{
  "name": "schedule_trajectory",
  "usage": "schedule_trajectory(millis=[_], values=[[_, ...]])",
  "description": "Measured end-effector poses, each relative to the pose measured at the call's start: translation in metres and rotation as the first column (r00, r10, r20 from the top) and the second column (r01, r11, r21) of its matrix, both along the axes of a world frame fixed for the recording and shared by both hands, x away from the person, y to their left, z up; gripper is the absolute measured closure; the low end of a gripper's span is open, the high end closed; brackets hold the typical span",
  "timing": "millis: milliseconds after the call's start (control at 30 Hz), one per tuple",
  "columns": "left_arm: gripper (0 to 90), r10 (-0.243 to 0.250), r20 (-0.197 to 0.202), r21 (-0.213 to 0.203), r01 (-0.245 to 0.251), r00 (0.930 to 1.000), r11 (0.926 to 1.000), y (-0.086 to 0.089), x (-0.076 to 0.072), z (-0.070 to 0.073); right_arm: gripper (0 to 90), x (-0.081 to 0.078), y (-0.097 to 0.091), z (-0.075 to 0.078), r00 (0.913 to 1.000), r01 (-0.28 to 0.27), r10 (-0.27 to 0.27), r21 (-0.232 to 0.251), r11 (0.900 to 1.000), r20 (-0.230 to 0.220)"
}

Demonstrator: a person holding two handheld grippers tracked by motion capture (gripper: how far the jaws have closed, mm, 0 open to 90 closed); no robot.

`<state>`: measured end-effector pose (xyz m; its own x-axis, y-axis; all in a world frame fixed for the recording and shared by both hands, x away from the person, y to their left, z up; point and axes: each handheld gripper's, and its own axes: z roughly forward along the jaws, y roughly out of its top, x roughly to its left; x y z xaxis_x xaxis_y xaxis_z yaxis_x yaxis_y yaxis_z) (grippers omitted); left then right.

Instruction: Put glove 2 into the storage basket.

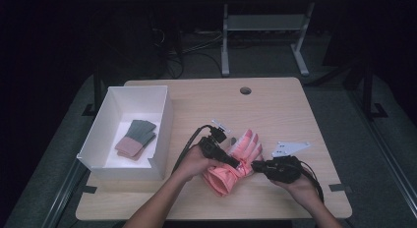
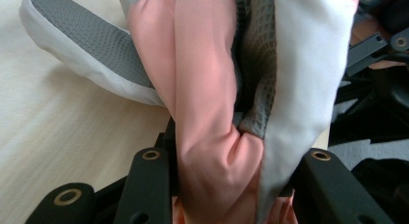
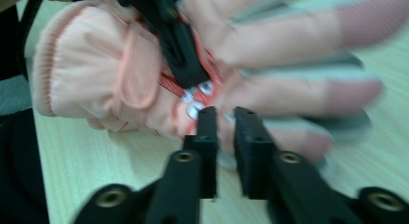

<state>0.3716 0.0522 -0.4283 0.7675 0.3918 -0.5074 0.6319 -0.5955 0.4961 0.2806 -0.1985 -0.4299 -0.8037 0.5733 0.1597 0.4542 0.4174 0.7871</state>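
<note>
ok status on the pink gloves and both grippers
Left gripper clamped on pink gloves. Right gripper beside them, jaws slightly apart, nothing between. White box well clear.

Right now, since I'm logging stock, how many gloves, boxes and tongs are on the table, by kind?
Pink gloves on the table top: 1
Green and pink gloves in the box: 1
White boxes: 1
Tongs: 2, left tongs, right tongs
Total: 5
</note>
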Motion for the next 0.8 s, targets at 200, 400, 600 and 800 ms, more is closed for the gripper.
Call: schedule_trajectory(millis=[200,400,600,800], values=[[61.1,0.040,0.018,-0.022,-0.039,0.9991,0.9990,0.014,0.000,0.025,50.0,0.000,-0.015,0.000,0.9973,0.073,-0.073,0.000,0.9974,0.010],[60.7,0.077,0.060,-0.002,-0.077,0.9953,0.9971,0.024,0.000,0.054,30.0,0.005,-0.019,-0.001,0.9924,0.121,-0.121,-0.002,0.9926,0.023],[60.6,0.104,0.091,-0.006,-0.104,0.9904,0.9945,0.046,0.004,0.091,11.5,0.007,-0.016,-0.005,0.9876,0.156,-0.156,-0.021,0.9875,0.020],[60.5,0.151,0.129,-0.007,-0.152,0.9800,0.9884,0.072,0.008,0.126,8.4,0.008,-0.016,-0.008,0.9878,0.156,-0.155,-0.027,0.9874,0.010]])
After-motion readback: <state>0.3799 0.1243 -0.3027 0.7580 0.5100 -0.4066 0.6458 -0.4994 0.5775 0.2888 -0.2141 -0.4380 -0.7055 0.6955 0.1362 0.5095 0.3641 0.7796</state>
